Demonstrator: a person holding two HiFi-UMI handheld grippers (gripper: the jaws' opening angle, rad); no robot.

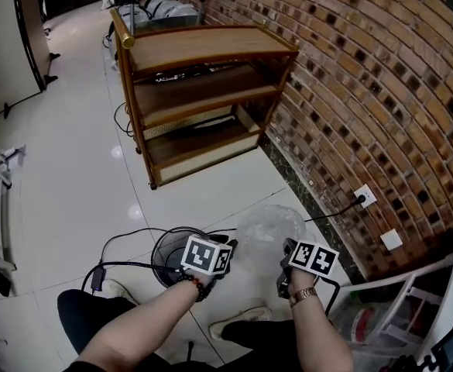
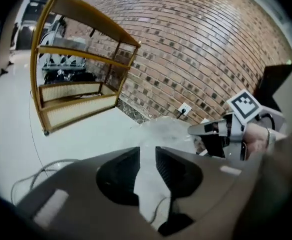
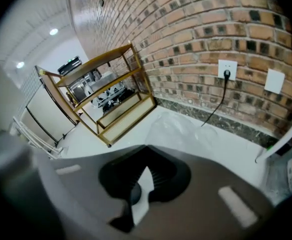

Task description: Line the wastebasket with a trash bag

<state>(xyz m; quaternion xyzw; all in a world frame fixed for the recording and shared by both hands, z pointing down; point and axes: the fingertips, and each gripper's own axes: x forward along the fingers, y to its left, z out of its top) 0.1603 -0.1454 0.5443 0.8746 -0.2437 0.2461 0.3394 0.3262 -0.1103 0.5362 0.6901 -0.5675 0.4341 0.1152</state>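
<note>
Low in the head view, the basket (image 1: 166,248) stands on the floor (image 1: 79,169), half hidden behind the left gripper (image 1: 228,246); neither gripper view shows it. That gripper is released, its jaws a little apart with clear film in the gap. Right of the basket, the bag (image 1: 271,223) bulges ahead of both grippers, near the wall (image 1: 381,91). The right gripper (image 1: 289,248) is clenched on the bag's edge, and the left gripper view shows its tips at the film. The bag's mouth is hard to make out.
</note>
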